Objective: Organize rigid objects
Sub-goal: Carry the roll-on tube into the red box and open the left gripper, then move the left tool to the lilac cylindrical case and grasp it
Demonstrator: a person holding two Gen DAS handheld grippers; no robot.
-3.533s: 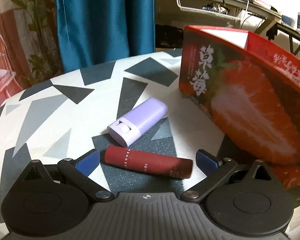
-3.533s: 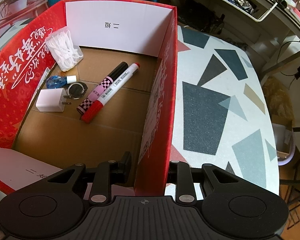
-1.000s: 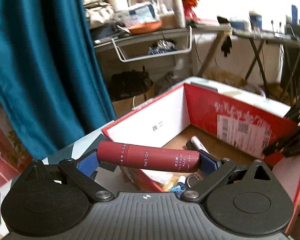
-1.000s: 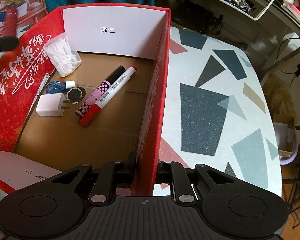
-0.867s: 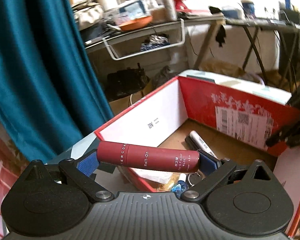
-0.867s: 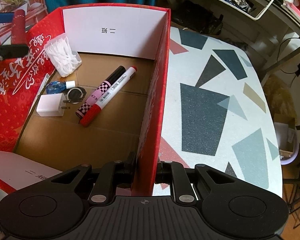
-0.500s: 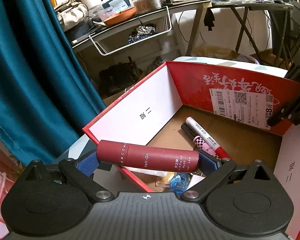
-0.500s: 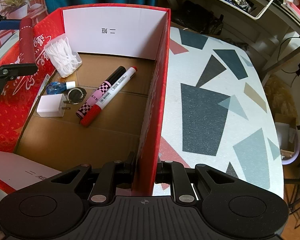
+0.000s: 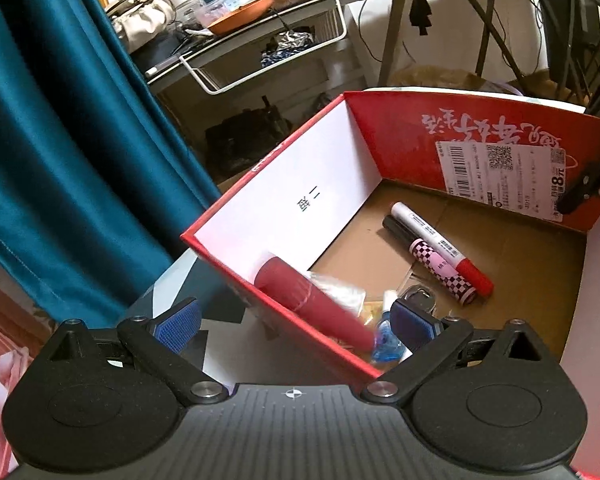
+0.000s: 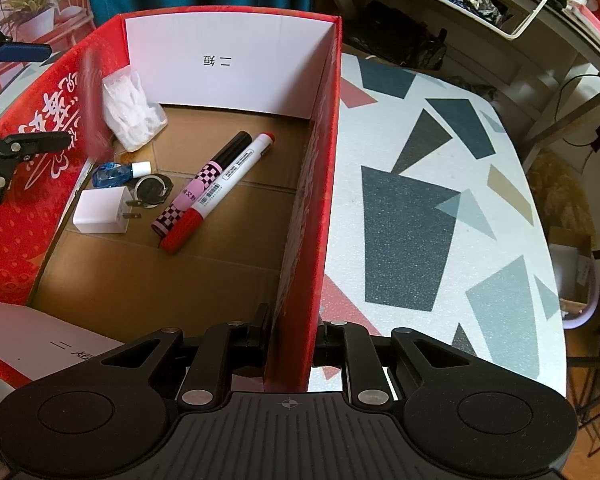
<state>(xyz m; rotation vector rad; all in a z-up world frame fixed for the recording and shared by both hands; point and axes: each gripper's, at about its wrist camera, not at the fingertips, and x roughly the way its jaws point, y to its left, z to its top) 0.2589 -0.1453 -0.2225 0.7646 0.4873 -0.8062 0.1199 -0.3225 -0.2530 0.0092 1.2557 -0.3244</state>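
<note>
Left wrist view shows our left gripper (image 9: 294,318) standing apart, the red tube (image 9: 314,306) blurred and dropping inside the box (image 9: 480,140) at lower centre. Our right gripper (image 10: 290,334) is clamped on the box wall, lower centre. We judge it best to steady the box until the tube settles.

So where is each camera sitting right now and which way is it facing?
Left wrist: rides the left tool, tilted down over the red box near wall; its open blue pads show, a blurred red tube between them untouched.
Right wrist: rides the right tool, looking steeply down; its fingers pinch the box's side wall.
Shared: box, markers, blue bottle; each view catches the other tool.
</note>
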